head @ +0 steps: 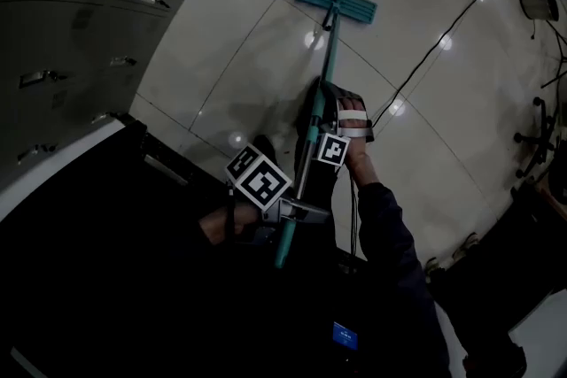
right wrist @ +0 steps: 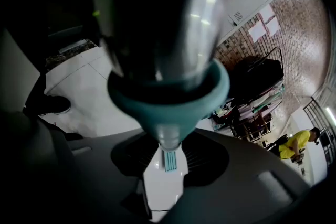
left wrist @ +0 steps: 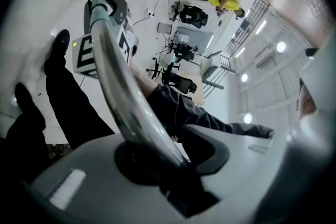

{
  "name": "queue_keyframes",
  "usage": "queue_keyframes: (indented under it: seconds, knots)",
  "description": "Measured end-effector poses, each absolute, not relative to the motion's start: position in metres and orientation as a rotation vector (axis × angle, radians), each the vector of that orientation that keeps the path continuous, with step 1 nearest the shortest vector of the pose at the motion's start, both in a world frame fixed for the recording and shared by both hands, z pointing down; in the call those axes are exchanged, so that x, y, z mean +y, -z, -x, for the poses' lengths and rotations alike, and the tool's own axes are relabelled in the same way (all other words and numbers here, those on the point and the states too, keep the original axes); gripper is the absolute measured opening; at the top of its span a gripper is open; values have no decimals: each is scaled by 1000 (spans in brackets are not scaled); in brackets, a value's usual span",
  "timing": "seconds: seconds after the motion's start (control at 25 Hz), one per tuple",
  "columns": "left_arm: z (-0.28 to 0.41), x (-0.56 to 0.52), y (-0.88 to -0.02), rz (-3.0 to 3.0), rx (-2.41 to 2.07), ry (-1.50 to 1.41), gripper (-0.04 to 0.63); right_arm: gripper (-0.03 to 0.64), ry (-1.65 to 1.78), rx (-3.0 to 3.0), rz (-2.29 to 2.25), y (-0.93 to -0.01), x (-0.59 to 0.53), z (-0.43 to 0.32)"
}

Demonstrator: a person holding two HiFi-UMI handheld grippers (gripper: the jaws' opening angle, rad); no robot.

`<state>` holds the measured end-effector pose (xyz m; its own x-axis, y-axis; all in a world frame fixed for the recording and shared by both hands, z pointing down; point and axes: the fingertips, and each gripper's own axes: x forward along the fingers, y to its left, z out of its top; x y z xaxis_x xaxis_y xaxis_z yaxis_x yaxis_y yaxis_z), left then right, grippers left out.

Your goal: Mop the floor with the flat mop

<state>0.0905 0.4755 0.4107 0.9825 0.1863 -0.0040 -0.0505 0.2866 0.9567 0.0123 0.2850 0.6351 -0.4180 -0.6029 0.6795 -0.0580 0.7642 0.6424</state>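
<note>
Here, nearest, with the left gripper (head: 292,210) clenched round the pole (head: 329,49) just short of its top end and the left hand (head: 217,226) tucked in by the body, treat that grip as the pivot and avoid twisting. Further out, with the right gripper (head: 321,115) clamped on the same pole just beyond the left fingers, right hand (head: 354,137) on top and forearm stretched forward, drive the stroke from there under steady downward pressure. Well beyond both sets of fingers, hold the mop head (head: 337,1) flat on the floor (head: 221,57), sweep in overlapping passes, and steer clear of the cable (head: 425,57) lying to their right.
</note>
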Motion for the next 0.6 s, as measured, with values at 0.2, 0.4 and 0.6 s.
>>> queue_keyframes:
  seconds: [0.2, 0.4, 0.6]
  knots:
    - [-96, 473, -434, -1274, 104, -200, 137, 141, 613, -1929, -490, -655, 281, -22]
    - [-103, 449, -443, -1273, 107, -196, 135, 141, 572, -1920, -484, -664, 257, -34]
    - [-110, 402, -453, -1286, 121, -201, 135, 142, 549, -1899, -489, -671, 206, -46]
